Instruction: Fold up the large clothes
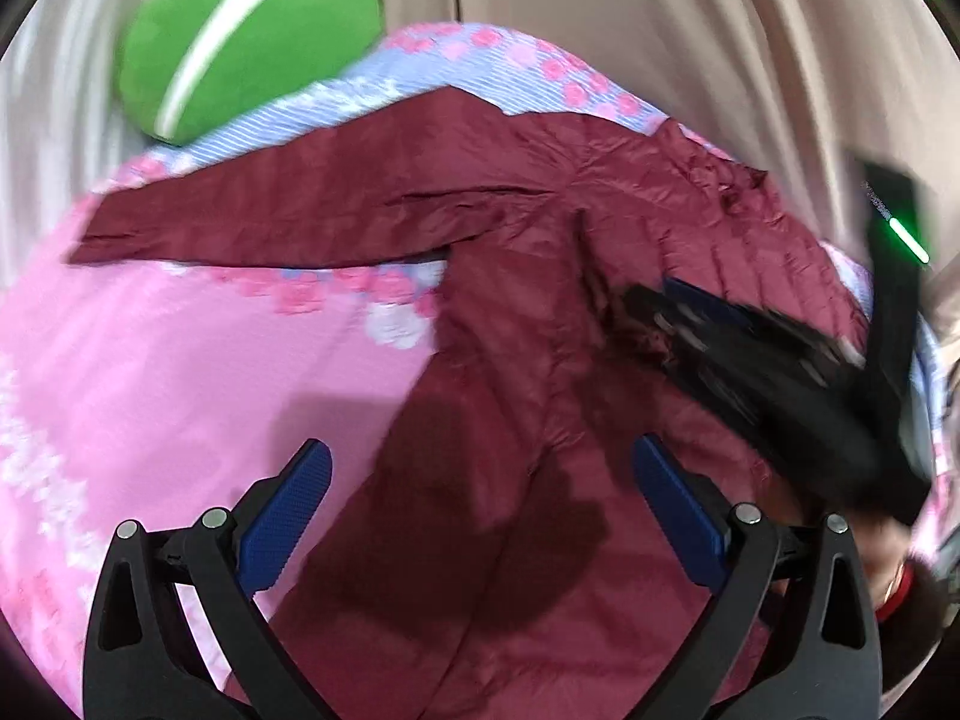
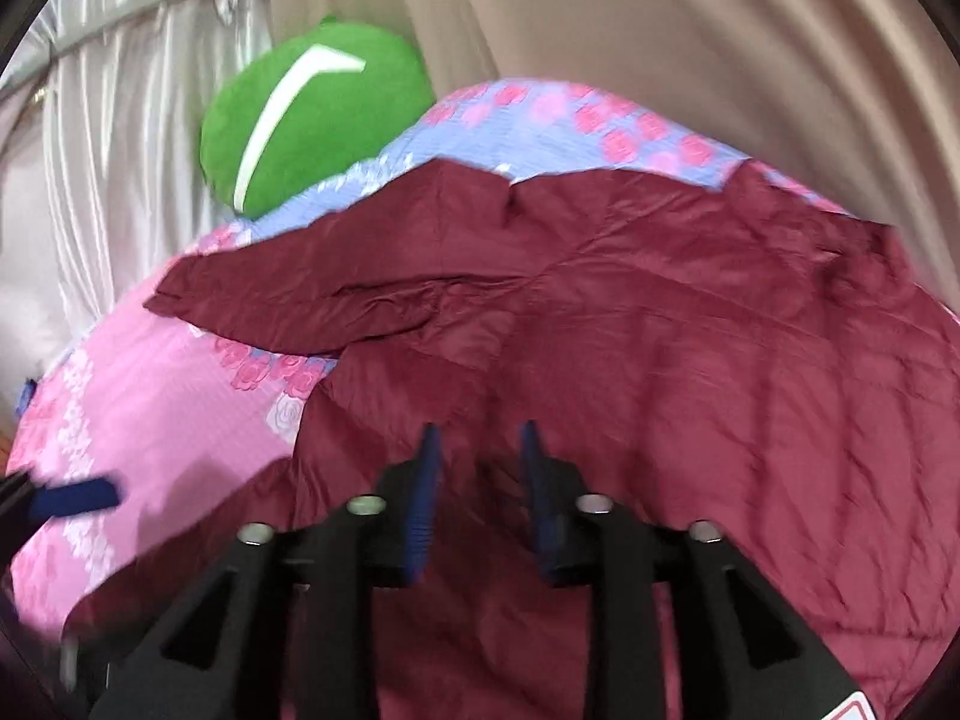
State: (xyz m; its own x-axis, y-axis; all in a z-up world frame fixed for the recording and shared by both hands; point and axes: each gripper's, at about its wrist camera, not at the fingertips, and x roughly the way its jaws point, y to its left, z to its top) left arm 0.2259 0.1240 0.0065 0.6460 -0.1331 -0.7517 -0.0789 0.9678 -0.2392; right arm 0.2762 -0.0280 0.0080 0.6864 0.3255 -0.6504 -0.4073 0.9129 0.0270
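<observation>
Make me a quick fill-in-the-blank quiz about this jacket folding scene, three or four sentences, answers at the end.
1. The jacket spread on the bed is ____ in colour.
2. The plush cushion beyond the jacket is ____ with a white stripe.
3. The left gripper has its jaws ____ over the jacket.
4. The floral bedsheet under the jacket is mostly ____.

Answers: maroon; green; open; pink

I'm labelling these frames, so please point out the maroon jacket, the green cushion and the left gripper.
maroon jacket (image 2: 690,324): right wrist view, on its spread body.
green cushion (image 1: 252,42): left wrist view, on the green cover beside the white stripe.
left gripper (image 1: 480,510): left wrist view, midway between its open blue fingertips.
</observation>
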